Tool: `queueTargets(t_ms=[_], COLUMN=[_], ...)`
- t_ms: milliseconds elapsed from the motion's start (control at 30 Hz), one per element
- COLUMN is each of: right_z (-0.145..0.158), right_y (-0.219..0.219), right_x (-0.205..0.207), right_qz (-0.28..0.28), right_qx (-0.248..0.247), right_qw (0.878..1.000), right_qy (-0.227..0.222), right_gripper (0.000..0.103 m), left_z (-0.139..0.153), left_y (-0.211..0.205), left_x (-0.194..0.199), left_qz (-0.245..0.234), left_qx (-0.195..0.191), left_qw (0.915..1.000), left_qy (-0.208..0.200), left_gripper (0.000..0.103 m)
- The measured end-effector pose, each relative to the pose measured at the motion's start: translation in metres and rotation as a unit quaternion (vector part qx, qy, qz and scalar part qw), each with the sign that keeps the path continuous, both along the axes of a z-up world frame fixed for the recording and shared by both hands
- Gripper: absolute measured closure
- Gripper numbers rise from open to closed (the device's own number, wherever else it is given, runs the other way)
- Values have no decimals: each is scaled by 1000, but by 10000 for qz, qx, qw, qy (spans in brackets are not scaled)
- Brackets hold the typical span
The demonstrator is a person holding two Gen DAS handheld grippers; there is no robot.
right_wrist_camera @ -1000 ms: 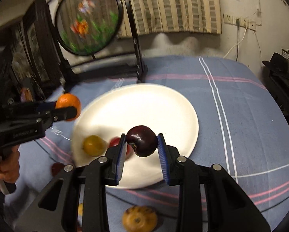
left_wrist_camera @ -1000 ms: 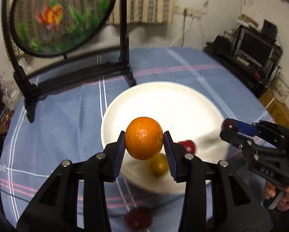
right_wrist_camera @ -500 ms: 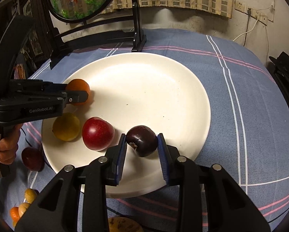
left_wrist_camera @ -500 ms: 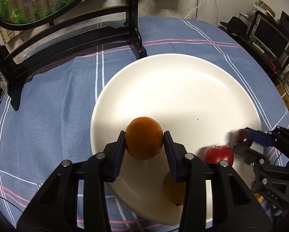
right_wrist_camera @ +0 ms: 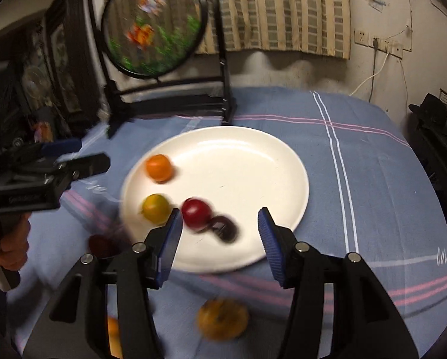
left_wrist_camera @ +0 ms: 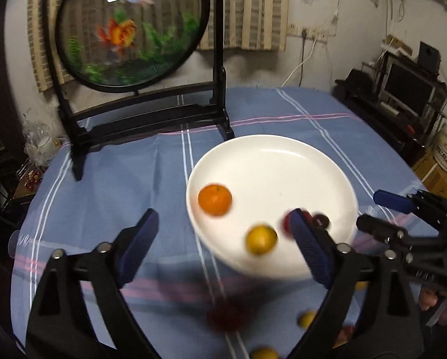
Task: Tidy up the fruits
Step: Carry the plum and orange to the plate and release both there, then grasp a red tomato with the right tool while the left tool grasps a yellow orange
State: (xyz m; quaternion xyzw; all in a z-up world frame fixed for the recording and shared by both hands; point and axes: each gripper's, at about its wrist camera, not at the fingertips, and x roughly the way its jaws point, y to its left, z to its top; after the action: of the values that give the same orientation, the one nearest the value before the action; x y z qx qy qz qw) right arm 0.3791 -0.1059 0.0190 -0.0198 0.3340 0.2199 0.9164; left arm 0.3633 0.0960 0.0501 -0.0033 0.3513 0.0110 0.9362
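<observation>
A white plate (left_wrist_camera: 283, 161) (right_wrist_camera: 253, 161) on the blue cloth holds an orange (left_wrist_camera: 215, 199) (right_wrist_camera: 159, 167), a yellow fruit (left_wrist_camera: 261, 239) (right_wrist_camera: 156, 208), a red apple (right_wrist_camera: 196, 212) and a dark plum (right_wrist_camera: 224, 228) (left_wrist_camera: 320, 220). My left gripper (left_wrist_camera: 223, 242) is open and empty, pulled back above the plate's near left rim. My right gripper (right_wrist_camera: 220, 239) is open and empty, just behind the plum. Each gripper shows in the other's view, the right one (left_wrist_camera: 382, 212) and the left one (right_wrist_camera: 73, 155).
Loose fruit lies on the cloth in front of the plate: a dark red one (left_wrist_camera: 227, 317) (right_wrist_camera: 102, 245), small yellow ones (left_wrist_camera: 305, 318), an orange-brown one (right_wrist_camera: 223, 318). A round fish screen on a black stand (left_wrist_camera: 130, 30) (right_wrist_camera: 154, 27) stands behind the plate.
Both grippers have opened and drawn back. The orange left the left gripper and lies on the plate. The plum left the right gripper and lies beside the apple.
</observation>
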Motion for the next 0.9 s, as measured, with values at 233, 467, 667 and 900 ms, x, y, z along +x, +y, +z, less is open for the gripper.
queueTargets(t_ms=[233,467,667,900], right_z=[-3,-26,-45,-64], right_y=[-12,-18,-5,13], right_x=[-100,-193,-232,-239], right_qz=[228,536,655,893], right_qx=[200,409,-21,-106], right_qw=[9992,9976,9977,9959], right_qy=[-256,-171,-183,-38], right_gripper=[42,42,42,42], left_z=[-18,-49,-77,-85], left_y=[-3,-7,-17,-24], left_x=[-108,-193,-239,-259], left_qz=[-89,-152,-344,-524], left_qx=[-279,-440,-681,-521], left_qw=[9994,9989,9971,9972], left_qy=[-170,-88,10,-136], left_gripper=[6,6,6,5])
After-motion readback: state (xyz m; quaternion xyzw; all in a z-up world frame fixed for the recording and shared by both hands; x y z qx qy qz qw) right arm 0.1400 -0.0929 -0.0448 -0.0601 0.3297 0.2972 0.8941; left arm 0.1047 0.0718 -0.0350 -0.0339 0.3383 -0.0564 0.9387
